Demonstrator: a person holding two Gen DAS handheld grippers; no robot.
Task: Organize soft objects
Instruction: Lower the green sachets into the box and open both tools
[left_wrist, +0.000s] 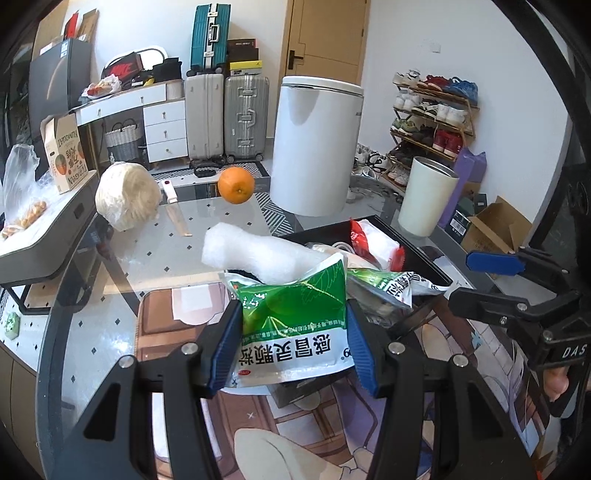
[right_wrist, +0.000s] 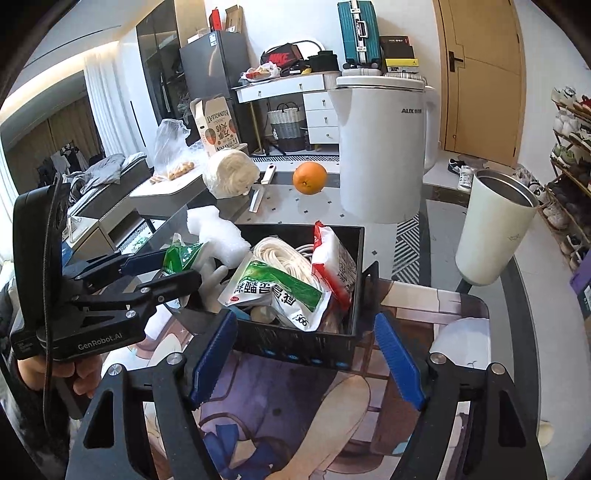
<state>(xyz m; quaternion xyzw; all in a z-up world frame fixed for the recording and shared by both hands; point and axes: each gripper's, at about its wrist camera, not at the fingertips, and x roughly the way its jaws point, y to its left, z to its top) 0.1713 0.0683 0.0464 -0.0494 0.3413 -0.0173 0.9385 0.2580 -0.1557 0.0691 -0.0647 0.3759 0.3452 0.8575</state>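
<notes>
My left gripper (left_wrist: 293, 345) is shut on a green and white medicine pouch (left_wrist: 295, 317) and holds it just left of the black box (left_wrist: 413, 254); it also shows in the right wrist view (right_wrist: 173, 271) with the pouch (right_wrist: 177, 256). The black box (right_wrist: 295, 345) holds a second green pouch (right_wrist: 280, 291), a red and white packet (right_wrist: 332, 258) and a coil of white cord (right_wrist: 284, 258). A white foam roll (left_wrist: 255, 254) leans on the box's left edge. My right gripper (right_wrist: 306, 362) is open and empty just in front of the box.
On the glass table stand a white kettle (right_wrist: 380, 147) and a white cup (right_wrist: 495, 229). An orange (right_wrist: 309, 178), a wrapped white bundle (right_wrist: 231, 171) and a knife (right_wrist: 258, 192) lie behind the box. A printed mat (right_wrist: 295, 424) lies under my grippers.
</notes>
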